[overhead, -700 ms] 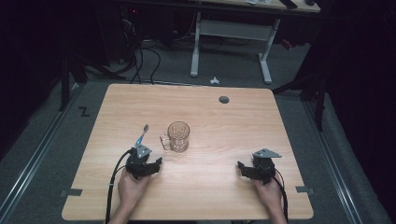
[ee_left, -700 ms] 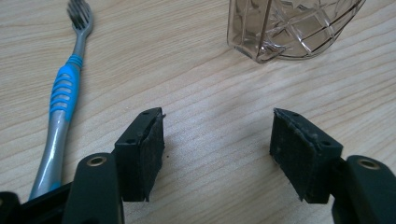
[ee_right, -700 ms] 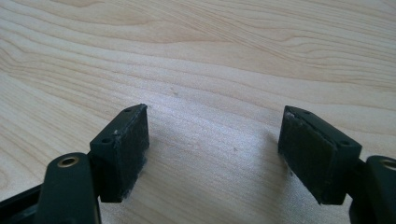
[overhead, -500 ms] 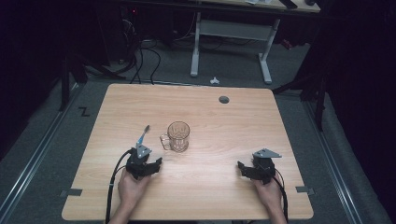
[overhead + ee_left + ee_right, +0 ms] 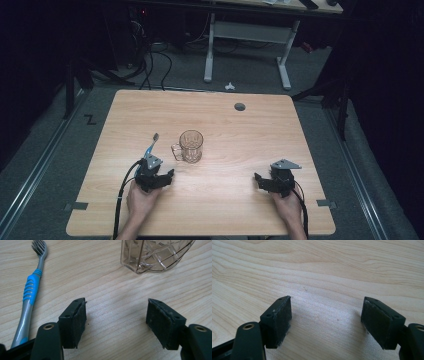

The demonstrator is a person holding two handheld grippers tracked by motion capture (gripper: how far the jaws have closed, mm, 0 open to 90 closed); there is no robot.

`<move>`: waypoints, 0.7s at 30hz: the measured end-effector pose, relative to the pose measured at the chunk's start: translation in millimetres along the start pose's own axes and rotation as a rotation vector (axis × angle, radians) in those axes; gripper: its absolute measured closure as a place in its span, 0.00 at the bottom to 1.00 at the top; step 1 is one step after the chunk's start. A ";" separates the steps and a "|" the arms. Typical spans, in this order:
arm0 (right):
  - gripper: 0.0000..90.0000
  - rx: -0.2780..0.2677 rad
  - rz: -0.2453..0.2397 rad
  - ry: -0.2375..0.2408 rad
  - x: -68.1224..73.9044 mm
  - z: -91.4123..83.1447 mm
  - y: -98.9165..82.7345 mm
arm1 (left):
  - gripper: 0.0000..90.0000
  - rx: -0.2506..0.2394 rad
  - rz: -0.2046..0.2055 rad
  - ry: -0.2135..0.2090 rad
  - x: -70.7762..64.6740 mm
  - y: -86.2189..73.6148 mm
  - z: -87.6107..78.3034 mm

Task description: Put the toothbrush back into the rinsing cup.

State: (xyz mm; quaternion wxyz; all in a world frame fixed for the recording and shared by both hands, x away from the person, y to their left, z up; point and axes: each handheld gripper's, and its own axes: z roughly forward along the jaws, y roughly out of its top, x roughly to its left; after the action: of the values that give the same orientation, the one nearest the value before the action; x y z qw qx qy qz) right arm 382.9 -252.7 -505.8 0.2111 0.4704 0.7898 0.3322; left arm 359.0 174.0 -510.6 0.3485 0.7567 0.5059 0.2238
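Nearest the person, the left hand-held gripper (image 5: 161, 176) and right hand-held gripper (image 5: 265, 181) rest low on the wooden surface (image 5: 240, 145), well apart, each with its 2 jaws spread and nothing between them. Just beyond the left one lies a blue-grey toothbrush (image 5: 29, 291), and beside it, farther in, stands a clear glass mug (image 5: 190, 146).

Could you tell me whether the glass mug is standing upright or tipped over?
Upright: the glass mug stands on its base on the table, its open rim facing up.

Light wooden table (image 5: 225, 125) with a round grommet hole (image 5: 240, 106), white-legged desk (image 5: 210, 50) behind, cables (image 5: 150, 60) on grey floor (image 5: 60, 150)
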 end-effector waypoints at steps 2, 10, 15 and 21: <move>0.28 0.000 0.000 0.000 0.0 0.0 0.0 | 0.36 0.000 -0.002 -0.001 0.0 0.0 0.1; 0.27 0.000 0.001 0.000 0.0 -0.1 0.0 | 0.30 0.009 0.002 -0.003 -2.6 0.8 1.2; 0.27 0.000 0.001 0.000 0.0 -0.2 -0.1 | 0.27 0.024 0.012 -0.014 -3.1 1.2 0.4; 0.27 0.001 0.001 -0.001 0.0 -0.2 -0.2 | 0.25 0.044 0.017 -0.018 -3.3 1.5 -1.7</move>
State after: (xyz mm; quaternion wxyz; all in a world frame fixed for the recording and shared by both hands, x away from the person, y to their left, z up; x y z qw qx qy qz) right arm 382.7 -252.9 -505.7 0.2111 0.4709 0.7896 0.3319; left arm 357.5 171.2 -508.3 0.3344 0.7703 0.5013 0.2087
